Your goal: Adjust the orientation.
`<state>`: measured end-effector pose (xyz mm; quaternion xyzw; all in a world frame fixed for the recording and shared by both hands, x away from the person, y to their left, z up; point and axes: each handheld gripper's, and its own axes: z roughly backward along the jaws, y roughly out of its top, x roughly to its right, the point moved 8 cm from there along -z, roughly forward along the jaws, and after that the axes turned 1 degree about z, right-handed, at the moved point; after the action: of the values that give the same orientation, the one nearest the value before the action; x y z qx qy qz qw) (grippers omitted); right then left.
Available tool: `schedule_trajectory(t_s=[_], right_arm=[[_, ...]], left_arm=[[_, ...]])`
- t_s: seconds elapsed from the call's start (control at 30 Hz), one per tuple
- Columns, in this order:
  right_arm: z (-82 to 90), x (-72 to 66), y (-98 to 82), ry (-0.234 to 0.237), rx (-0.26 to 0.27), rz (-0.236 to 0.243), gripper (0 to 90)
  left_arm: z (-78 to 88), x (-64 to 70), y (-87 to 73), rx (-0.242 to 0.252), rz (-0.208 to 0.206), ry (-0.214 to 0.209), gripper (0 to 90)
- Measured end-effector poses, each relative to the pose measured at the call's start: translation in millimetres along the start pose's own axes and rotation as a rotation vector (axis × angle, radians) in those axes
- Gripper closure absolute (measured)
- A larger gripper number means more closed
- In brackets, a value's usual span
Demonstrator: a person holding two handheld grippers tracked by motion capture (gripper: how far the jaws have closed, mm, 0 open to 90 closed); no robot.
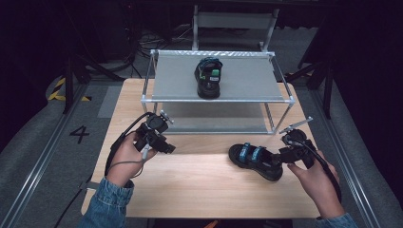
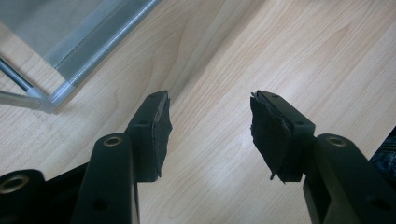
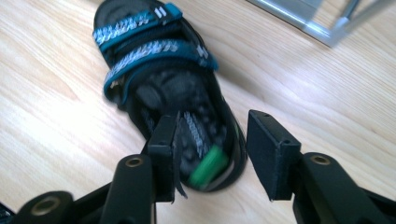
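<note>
Black rubbery sandal [image 3: 163, 93] with woven blue straps lies near the pale wood-grain table's [image 1: 190, 190] right edge; right claw [image 3: 212, 149] spread around its heel, left claw [image 2: 210, 130] spread.

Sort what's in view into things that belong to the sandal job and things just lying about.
In the job:
sandal on the table
right gripper, open around its heel
sandal on the rack
metal rack

Lying about:
left gripper, open over bare wood
cables on the floor behind

sandal [image 1: 255, 159] | black, blue straps, green heel tab | upright on sole, flat on tabletop [image 1: 199, 185] | front right, toe pointing left, heel toward right edge
</note>
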<state>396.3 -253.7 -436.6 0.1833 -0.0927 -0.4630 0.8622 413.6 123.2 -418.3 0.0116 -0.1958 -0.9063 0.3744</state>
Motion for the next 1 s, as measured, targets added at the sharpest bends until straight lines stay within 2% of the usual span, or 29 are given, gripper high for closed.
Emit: schedule_trajectory(t_s=[0.1,0.13,0.17,0.23,0.27,0.37,0.43,0.5,0.57,0.67,0.8,0.9,0.93,0.97,1.0], right_arm=[[2.1,0.3,-7.0,-0.022,-0.029,-0.005,57.9],[1.4,1.0,-9.1,-0.026,-0.045,-0.007,62.8],[1.5,0.8,-10.5,-0.015,-0.054,-0.007,71.4],[3.6,-1.0,-10.6,-0.006,-0.044,-0.009,81.4],[6.2,-2.4,-10.0,-0.017,-0.037,-0.001,84.3],[11.3,-8.7,-7.9,-0.011,-0.023,0.008,85.6],[13.7,-15.3,-7.1,-0.003,-0.025,0.023,85.9],[16.0,-26.6,-6.9,0.035,-0.028,0.037,86.0],[17.7,-41.2,-6.6,0.060,-0.036,0.071,85.9],[15.8,-62.5,-5.9,0.090,-0.037,0.119,85.4],[9.1,-85.4,-6.5,0.140,-0.039,0.158,83.9],[4.5,-91.8,-7.3,0.154,-0.047,0.175,78.5],[3.7,-92.3,-7.2,0.150,-0.046,0.179,73.6],[5.7,-90.9,-5.3,0.146,-0.029,0.172,64.0],[5.7,-90.9,-5.3,0.146,-0.029,0.172,64.0]], left_arm=[[-0.2,0.1,0.4,-0.004,-0.007,0.001,47.2],[-0.3,0.2,0.6,-0.001,-0.007,0.001,47.2],[-0.5,0.5,0.9,0.005,-0.005,-0.003,47.2],[0.5,0.5,0.8,0.001,-0.004,-0.003,47.2],[0.5,0.3,0.9,0.004,-0.002,-0.004,47.2],[0.6,-0.8,0.5,0.002,0.000,-0.005,47.1],[0.9,-1.1,0.1,0.004,-0.001,-0.006,47.0],[1.6,-1.2,-0.3,0.008,-0.001,-0.005,47.1],[2.4,-1.1,-1.0,0.004,0.006,-0.001,47.1],[3.1,-0.9,-1.0,0.007,0.001,-0.001,46.9],[3.6,-0.4,-1.5,0.013,0.002,-0.005,46.8],[3.5,-0.8,-2.4,0.013,0.003,-0.005,46.7],[3.9,-1.2,-3.2,0.006,0.002,-0.002,46.7],[4.0,-1.6,-3.9,0.009,0.003,-0.004,46.7],[4.0,-1.4,-4.3,0.012,0.011,-0.005,46.7]])
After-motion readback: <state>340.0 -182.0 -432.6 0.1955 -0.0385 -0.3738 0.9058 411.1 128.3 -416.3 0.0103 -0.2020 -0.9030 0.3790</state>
